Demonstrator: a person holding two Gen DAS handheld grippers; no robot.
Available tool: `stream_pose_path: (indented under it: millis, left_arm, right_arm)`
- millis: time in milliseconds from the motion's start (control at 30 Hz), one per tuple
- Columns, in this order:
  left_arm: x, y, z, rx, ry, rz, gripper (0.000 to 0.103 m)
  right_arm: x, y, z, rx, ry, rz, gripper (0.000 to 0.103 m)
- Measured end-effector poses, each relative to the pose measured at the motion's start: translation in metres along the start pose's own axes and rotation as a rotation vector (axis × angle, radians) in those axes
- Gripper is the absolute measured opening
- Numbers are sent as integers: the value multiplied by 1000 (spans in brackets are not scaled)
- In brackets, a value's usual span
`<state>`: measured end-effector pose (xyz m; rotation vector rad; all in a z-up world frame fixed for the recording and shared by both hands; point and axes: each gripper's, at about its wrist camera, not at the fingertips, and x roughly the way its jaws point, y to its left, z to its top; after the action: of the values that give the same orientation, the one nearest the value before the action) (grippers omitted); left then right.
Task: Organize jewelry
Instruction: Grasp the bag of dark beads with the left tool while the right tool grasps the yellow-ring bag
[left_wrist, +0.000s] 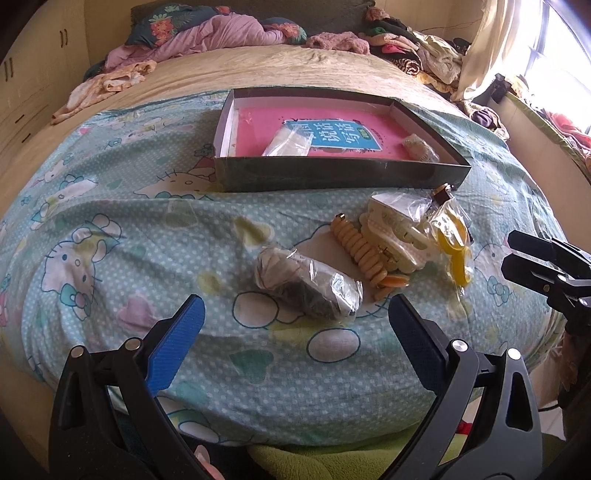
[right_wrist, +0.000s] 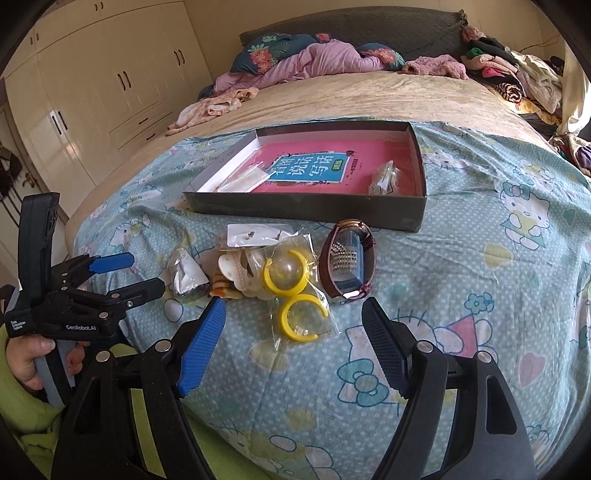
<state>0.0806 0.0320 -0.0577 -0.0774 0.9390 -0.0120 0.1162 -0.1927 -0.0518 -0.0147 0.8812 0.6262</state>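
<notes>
Wide, empty right gripper (right_wrist: 291, 343) fingers hover before bagged yellow earrings (right_wrist: 293, 295) at twelve o'clock, likely the next pickup for the box (right_wrist: 306, 214).

Both wrist views angle down, sharing the box (left_wrist: 332, 177) (near bed's middle)

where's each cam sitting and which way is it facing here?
Left wrist: on the left gripper, angled down at the wrapped bundle; right gripper at right edge.
Right wrist: on the right gripper, angled down at yellow hoops; left gripper and hand at left.
Shared: box, bed.
</notes>
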Motion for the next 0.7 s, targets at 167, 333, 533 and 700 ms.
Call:
stream_pose_path:
  millis: [167,333,533,700]
  left_arm:
    - [10,1,-3,1,23,14,93]
    - [17,3,-4,-4,42,25,93]
    - [23,5,-3,-7,53,25,93]
    - [29,5,0,-12,60,0,93]
  right_arm:
    - [14,-2,-4,0,33,17,63]
    - [27,-3,-6,-6,53,24,61]
    - [43,-4,-5,-14,70,23,61]
    - [52,-3,-5,-25,74,23,55]
